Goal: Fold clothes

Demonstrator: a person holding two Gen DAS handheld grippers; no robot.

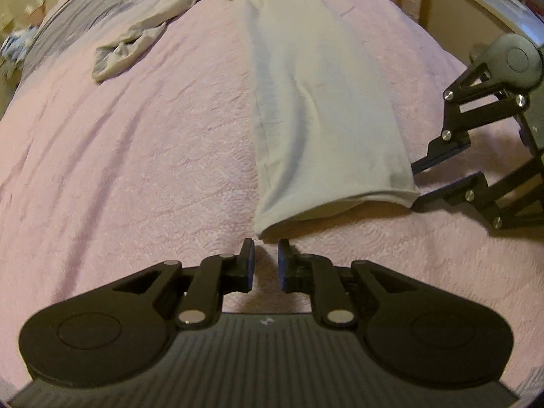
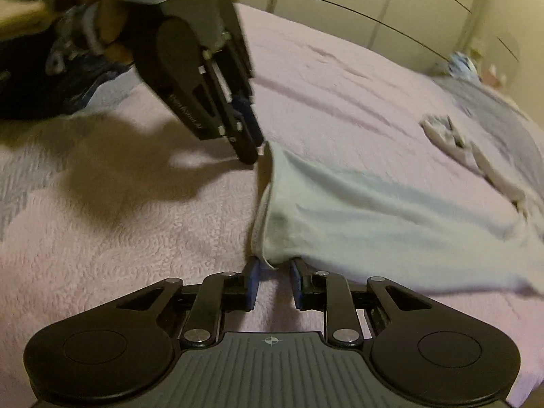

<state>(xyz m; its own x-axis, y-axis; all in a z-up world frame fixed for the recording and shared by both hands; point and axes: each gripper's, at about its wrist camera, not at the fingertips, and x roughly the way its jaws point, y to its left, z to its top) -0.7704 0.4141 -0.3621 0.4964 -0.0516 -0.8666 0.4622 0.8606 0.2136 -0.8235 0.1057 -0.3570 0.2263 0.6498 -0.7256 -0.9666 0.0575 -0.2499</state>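
A pale grey-white garment (image 1: 319, 108) is lying flat on the pink bedspread (image 1: 136, 156), folded lengthwise into a long narrow strip that is running away toward the far end of the bed. Its hemmed bottom edge (image 1: 340, 204) is sitting nearest, slightly lifted so the opening is gaping and showing the inner layer. One long sleeve (image 1: 136, 44) is trailing out to the side at the far end, crumpled at the cuff. Shallow creases are running along the fabric.
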